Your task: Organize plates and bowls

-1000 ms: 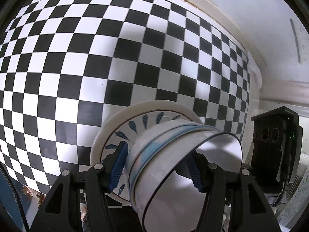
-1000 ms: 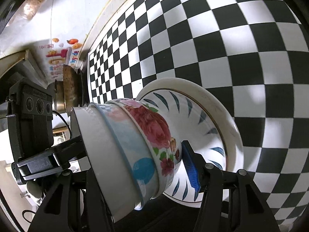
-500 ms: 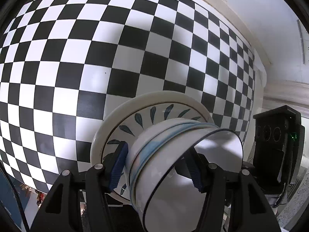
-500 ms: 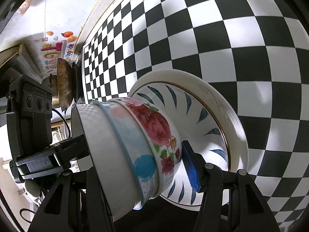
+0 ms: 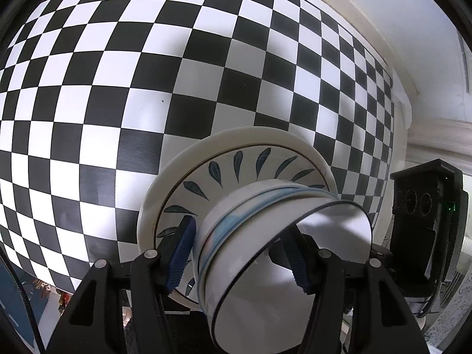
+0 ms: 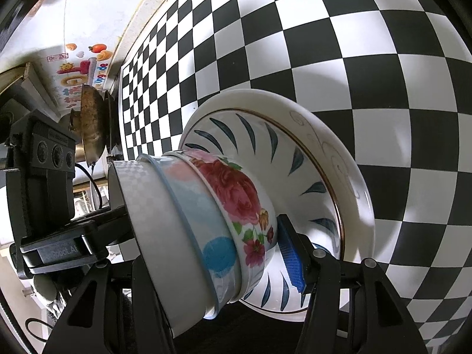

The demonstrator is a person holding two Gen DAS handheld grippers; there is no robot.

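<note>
A stack of three nested bowls (image 6: 206, 224) stands on stacked white plates (image 6: 333, 159), the top plate painted with blue leaves. The bottom bowl has red roses, the middle one is pale blue, the top one (image 5: 292, 250) is white with a dark rim. The plates (image 5: 236, 162) rest on a black-and-white checkered table (image 5: 118, 88). My left gripper (image 5: 243, 253) and my right gripper (image 6: 206, 250) each straddle the bowl stack from opposite sides, jaws wide around it. Whether the pads touch the bowls I cannot tell.
In the right wrist view a worn metal pan (image 6: 90, 121) and a sticker-covered wall (image 6: 79, 67) lie past the table's far end. A white wall (image 5: 383, 14) borders the table in the left wrist view. Each camera sees the other gripper's black body (image 5: 424, 221).
The stack and plates look larger and sit a little differently in both views; both grippers have shifted slightly around the bowls. Jaw opening is unchanged.
</note>
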